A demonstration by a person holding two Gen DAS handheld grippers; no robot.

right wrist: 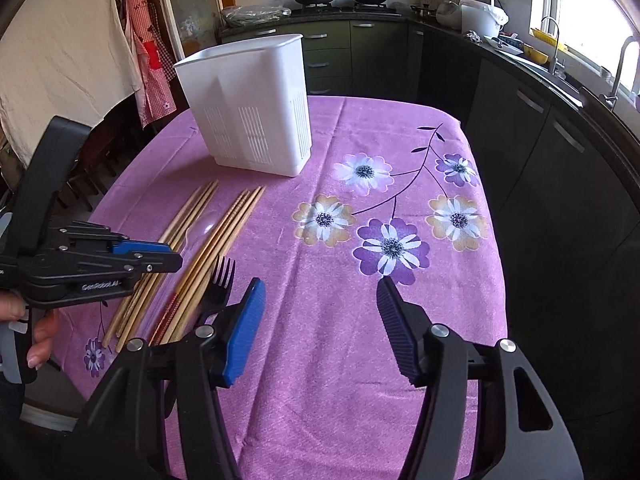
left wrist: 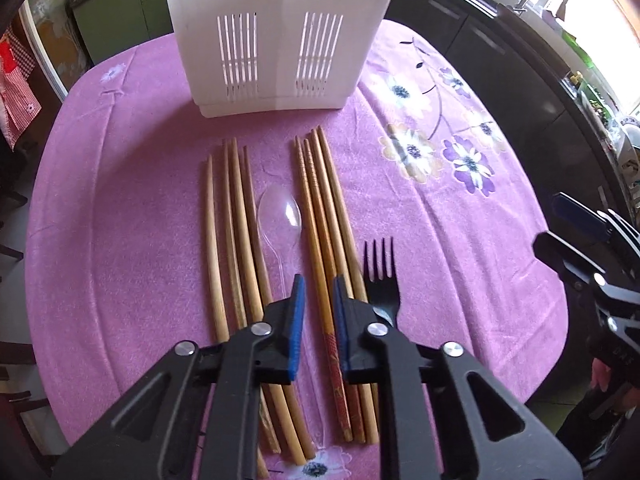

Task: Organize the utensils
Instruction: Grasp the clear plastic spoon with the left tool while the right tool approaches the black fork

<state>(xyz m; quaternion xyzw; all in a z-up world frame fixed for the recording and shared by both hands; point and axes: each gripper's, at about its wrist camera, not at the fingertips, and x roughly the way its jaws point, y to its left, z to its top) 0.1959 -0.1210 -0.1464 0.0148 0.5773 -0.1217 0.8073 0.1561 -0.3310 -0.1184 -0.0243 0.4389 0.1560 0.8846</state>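
Kitchen cabinets in dark green run along the back and right of the room, and in front of them stands a table under a purple tablecloth (right wrist: 320, 360) printed with flowers. Toward the far side of the cloth a white slotted utensil holder (left wrist: 276, 40) stands upright. Just in front of it the utensils lie in a row, lengthwise toward the camera: a left bundle of plain wooden chopsticks (left wrist: 236, 240), a clear plastic spoon (left wrist: 280, 216) bowl-up beside them, a right bundle of chopsticks (left wrist: 324, 232), one of which carries a red patterned end, and a black plastic fork (left wrist: 380, 276) at the right edge, tines pointing to the holder. The left gripper (left wrist: 319, 292) hovers over the near ends of the spoon handle and the right bundle, its blue-padded fingers parted by a narrow gap and holding nothing; whether the tips touch the cloth is hard to tell from this angle. The right gripper (right wrist: 320, 296) hangs over bare cloth to the right of the fork, spread wide and empty.
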